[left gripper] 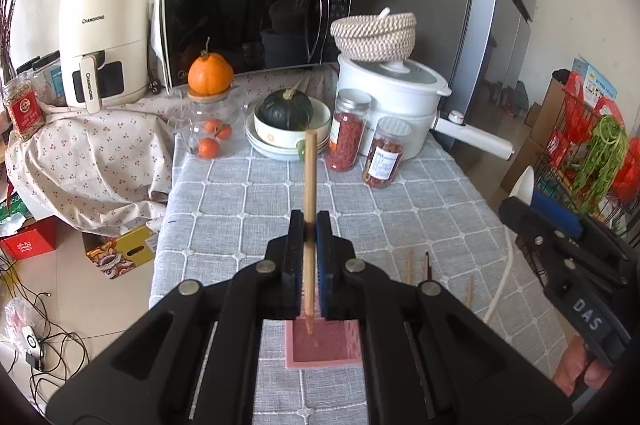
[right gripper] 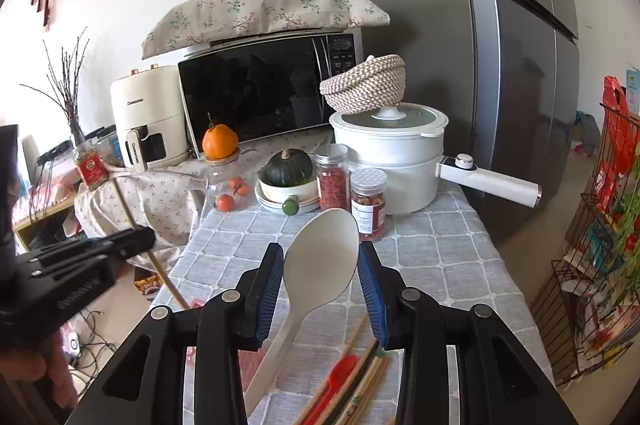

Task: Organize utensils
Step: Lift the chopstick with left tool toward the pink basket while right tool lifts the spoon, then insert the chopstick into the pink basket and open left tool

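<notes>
While its black jaws with one ribbed blue pad are clenched on a round wooden chopstick (left gripper: 309, 185), the left gripper (left gripper: 310, 237) points across a grey quilted tablecloth (left gripper: 240, 201) stitched in white squares. That stick runs straight between the pads, its blunt end jutting toward a dark green squash (left gripper: 285, 109) in stacked bowls, its tip above a pink square tray (left gripper: 324, 349). More chopsticks (left gripper: 416, 267) lie on the cloth to the right. At the right edge, the right gripper (left gripper: 532, 201) carries a white spoon (left gripper: 525, 183).

From the right wrist view, the right gripper (right gripper: 322, 265) grasps the smooth, white plastic rice spoon (right gripper: 320, 257), its oval bowl wedged between both blue pads, its handle slanting down toward the camera. Below lie loose chopsticks (right gripper: 360, 381) and a small red spoon (right gripper: 340, 373). The left gripper (right gripper: 132, 243) shows at left with its stick.
</notes>
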`<state>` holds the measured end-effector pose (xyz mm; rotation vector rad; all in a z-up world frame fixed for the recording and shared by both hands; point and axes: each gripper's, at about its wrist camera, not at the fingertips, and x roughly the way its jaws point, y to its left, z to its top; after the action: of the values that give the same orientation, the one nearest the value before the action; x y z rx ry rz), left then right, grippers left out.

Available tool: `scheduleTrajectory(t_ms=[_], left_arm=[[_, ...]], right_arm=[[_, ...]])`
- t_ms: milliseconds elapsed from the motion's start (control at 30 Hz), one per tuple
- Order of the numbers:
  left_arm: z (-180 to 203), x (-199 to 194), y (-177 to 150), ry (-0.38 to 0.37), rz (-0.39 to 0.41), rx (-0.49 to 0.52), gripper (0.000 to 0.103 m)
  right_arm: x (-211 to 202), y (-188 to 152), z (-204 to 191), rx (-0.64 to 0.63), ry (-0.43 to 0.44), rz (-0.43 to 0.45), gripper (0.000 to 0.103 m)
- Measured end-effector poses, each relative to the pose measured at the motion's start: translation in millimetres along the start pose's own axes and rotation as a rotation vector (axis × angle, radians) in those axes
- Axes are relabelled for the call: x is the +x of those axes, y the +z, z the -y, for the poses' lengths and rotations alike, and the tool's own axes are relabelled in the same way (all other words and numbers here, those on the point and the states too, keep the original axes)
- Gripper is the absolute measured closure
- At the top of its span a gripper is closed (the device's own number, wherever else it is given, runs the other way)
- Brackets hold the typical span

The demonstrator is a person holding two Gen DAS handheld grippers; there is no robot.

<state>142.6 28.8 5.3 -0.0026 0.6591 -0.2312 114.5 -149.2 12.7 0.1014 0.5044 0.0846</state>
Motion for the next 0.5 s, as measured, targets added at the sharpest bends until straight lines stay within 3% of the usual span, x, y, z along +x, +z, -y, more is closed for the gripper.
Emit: scheduleTrajectory(t_ms=[167, 233, 300, 500], left_arm=[[-4.2, 8.8, -1.9, 0.022, -0.01, -0.01, 0.095], [-5.6, 4.5, 0.3, 0.033, -0.013, -0.034, 0.087], [-7.6, -3.6, 3.3, 0.029, -0.005, -0.052, 0.066], [-23.6, -25.6, -4.3, 0.107, -0.03, -0.058, 0.033]], right_arm=[[5.7, -3.4, -6.7, -0.005, 0.003, -0.01, 0.064], [6.6, -3.6, -8.6, -0.009, -0.001, -0.003, 0.064], [7.2, -3.2, -11.4, -0.01, -0.002, 0.01, 0.064], [11.3, -2.0, -24.6, -0.024, -0.015, 0.054, 0.064]])
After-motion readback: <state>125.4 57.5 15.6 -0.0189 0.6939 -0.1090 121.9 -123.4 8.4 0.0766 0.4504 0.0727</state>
